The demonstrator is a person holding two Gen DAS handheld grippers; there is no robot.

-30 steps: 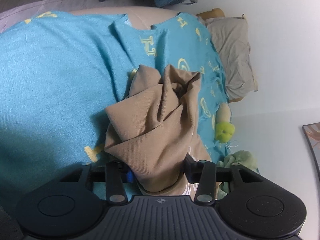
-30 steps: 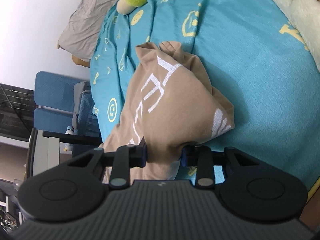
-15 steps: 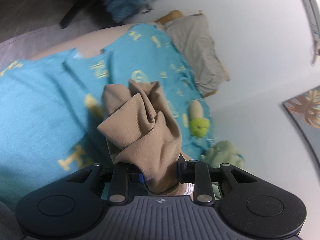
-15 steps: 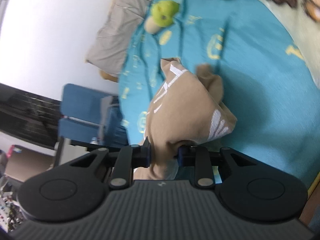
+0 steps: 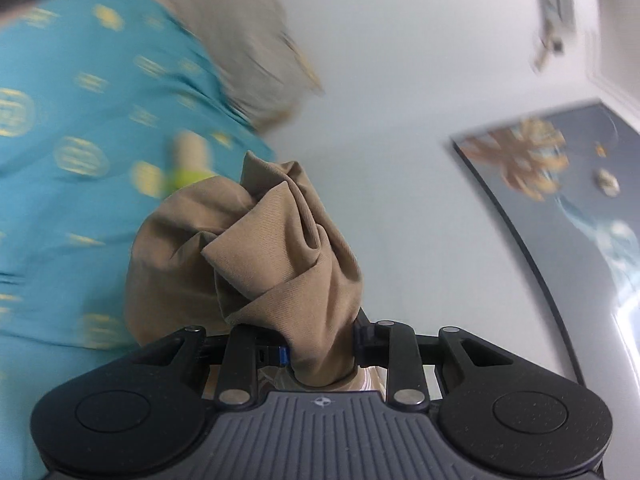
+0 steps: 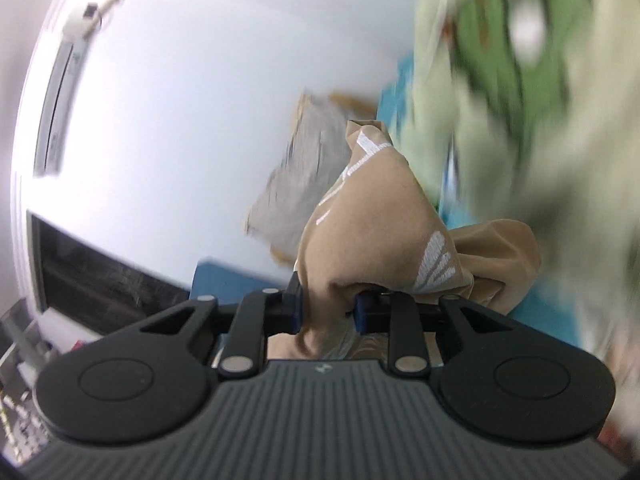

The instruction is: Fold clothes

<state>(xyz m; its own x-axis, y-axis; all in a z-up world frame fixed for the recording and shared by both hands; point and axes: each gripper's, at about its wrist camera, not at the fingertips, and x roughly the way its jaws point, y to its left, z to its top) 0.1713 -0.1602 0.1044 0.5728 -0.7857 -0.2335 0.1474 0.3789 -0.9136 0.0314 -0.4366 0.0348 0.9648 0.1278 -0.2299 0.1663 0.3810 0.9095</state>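
We hold the tan garment (image 5: 280, 264) bunched up between both tools, off the bed and in front of the white wall (image 5: 400, 80). Our left gripper (image 5: 320, 354) points a little below level toward the wall, and its fingers (image 5: 362, 340) pinch a thick wad of the cloth, with the folds piling up ahead of them. The jaws have just been closing, with the fabric between them. Our right gripper (image 6: 328, 312) also points just under level; its fingers (image 6: 294, 308) are narrow and clamped on another bunch of the same garment (image 6: 360, 248), and here too the jaws have just been closing on the cloth. White printed lettering (image 6: 436, 268) shows on the tan fabric in the right wrist view, but it is creased and we cannot read it. To the left in the left wrist view lies the turquoise bedspread (image 5: 80, 160) with yellow marks, too blurred to read, and a grey pillow (image 5: 240, 40) at the far end against the wall. A framed picture (image 5: 560, 200) hangs at right. A blurred green and cream blanket (image 6: 520, 80) fills the right of the right wrist view.
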